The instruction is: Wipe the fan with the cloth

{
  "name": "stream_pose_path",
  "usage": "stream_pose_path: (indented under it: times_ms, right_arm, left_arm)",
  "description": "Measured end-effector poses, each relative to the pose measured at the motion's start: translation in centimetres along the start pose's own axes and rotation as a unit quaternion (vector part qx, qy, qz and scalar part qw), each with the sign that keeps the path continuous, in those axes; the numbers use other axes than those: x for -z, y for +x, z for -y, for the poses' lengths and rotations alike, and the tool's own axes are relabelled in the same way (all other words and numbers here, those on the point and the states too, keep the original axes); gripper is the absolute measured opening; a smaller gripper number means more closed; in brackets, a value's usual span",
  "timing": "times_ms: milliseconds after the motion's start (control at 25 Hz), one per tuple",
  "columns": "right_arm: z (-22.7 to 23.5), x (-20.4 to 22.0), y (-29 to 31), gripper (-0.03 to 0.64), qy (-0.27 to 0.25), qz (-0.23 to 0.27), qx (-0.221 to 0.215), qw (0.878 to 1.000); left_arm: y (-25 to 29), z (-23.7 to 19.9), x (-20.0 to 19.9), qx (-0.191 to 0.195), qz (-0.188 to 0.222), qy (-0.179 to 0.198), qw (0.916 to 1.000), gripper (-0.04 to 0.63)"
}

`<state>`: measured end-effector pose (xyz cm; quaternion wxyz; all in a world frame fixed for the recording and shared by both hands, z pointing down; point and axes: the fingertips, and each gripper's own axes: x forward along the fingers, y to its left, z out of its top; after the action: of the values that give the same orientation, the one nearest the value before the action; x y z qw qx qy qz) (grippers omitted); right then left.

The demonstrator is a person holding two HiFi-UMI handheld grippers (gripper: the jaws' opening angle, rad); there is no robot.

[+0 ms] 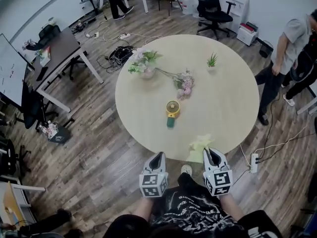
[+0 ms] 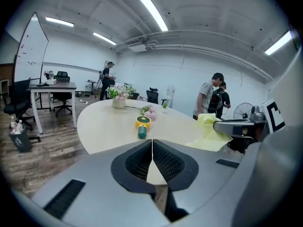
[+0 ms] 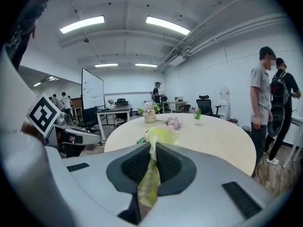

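Left hand-held gripper (image 2: pixel 152 148) closed, jaws pressed together, nothing between them. Right hand-held gripper (image 3: pixel 152 149) closed on the yellow cloth (image 3: pixel 160 136), a strip pinched between the jaws, the rest bunched up just past the tips. Both side by side at the near edge of the round surface (image 1: pixel 233 98), a little apart. Small yellow fan (image 1: pixel 172 108) with a green handle lying flat on the surface, ahead of both hand-held grippers and well apart from them. Further ahead, past the fan: pink flowers (image 1: pixel 184 86), a vase of flowers (image 1: pixel 146 67), a small green plant (image 1: pixel 212 60). Off to the right of the right hand-held gripper, a person in a grey shirt (image 1: pixel 293 36), standing.
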<state>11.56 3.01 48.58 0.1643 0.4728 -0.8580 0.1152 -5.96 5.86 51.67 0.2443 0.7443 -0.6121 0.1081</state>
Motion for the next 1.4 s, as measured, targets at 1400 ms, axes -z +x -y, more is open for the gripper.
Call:
stream_pose_path:
  times_ms: [1400]
  right_arm:
    - [8.4,-5.4,10.9,0.032,-0.008,-0.016,0.016,1.0]
  left_arm:
    - [21.0,-4.3,-0.3,-0.001,-0.166,0.072,0.9835,0.281]
